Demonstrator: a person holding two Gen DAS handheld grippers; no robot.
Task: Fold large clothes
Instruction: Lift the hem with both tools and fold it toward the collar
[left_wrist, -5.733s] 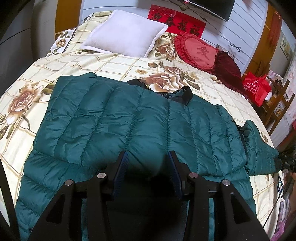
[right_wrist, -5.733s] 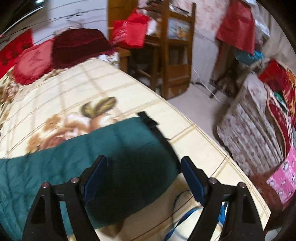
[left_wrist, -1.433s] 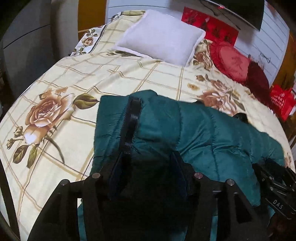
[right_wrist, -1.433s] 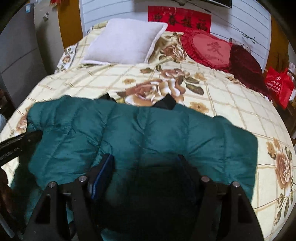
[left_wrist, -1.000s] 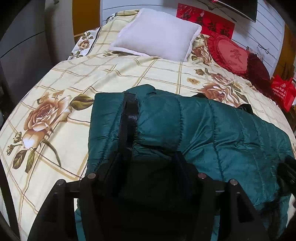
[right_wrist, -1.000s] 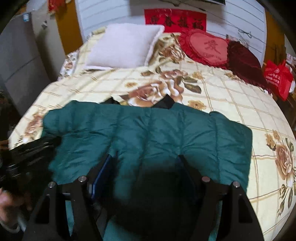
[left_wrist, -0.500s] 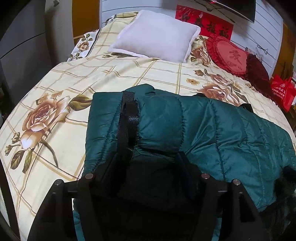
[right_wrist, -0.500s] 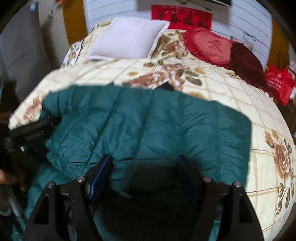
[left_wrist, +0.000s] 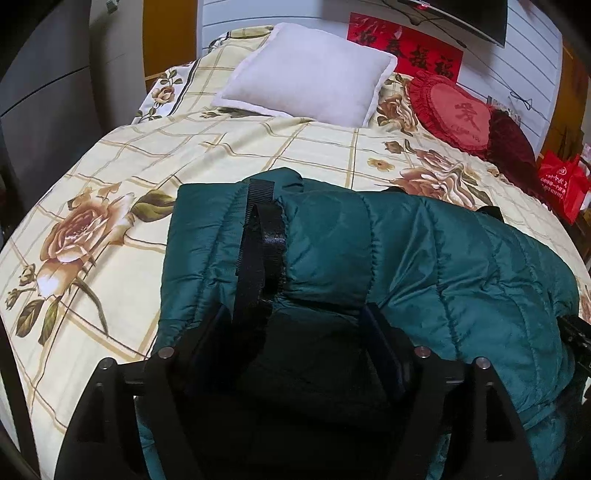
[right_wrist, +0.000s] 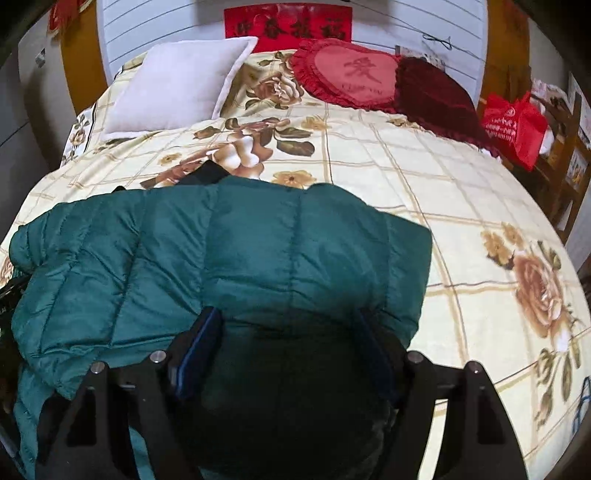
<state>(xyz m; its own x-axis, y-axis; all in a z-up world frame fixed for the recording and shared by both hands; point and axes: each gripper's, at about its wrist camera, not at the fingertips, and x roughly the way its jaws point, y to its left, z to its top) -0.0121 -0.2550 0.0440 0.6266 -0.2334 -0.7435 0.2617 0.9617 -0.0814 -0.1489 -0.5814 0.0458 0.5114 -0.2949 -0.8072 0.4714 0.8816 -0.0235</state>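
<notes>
Since a second ago the left gripper (left_wrist: 295, 332) has spread its fingers apart, and its jaws are opening at this moment with a thick fold of the green jacket (left_wrist: 424, 266) bulging between them; the right gripper (right_wrist: 288, 332) has dropped lower over the same garment, so more of the jacket fills the bottom of its view. Whether the left pads (left_wrist: 384, 350) touch the fabric is hard to make out: that area lies in deep shadow. The right gripper's fingers (right_wrist: 199, 347) stand wide, with puffy jacket fabric between them, and the dark patch there hides any contact, so a grip cannot be told.

In the left wrist view a black zipper strip (left_wrist: 258, 251) runs up the folded left edge of the jacket, and its lower end vanishes in the shade by the left finger. The jacket lies folded across the near half of the bed (left_wrist: 110, 177), its near hem cut off by both frames. A dark bit of collar (right_wrist: 207, 173) peeks out at its far edge.

Beyond, near the bed's head edge, rest a white pillow (left_wrist: 306, 74), a red heart cushion (right_wrist: 354, 74) and a dark red cushion (right_wrist: 436, 92).
</notes>
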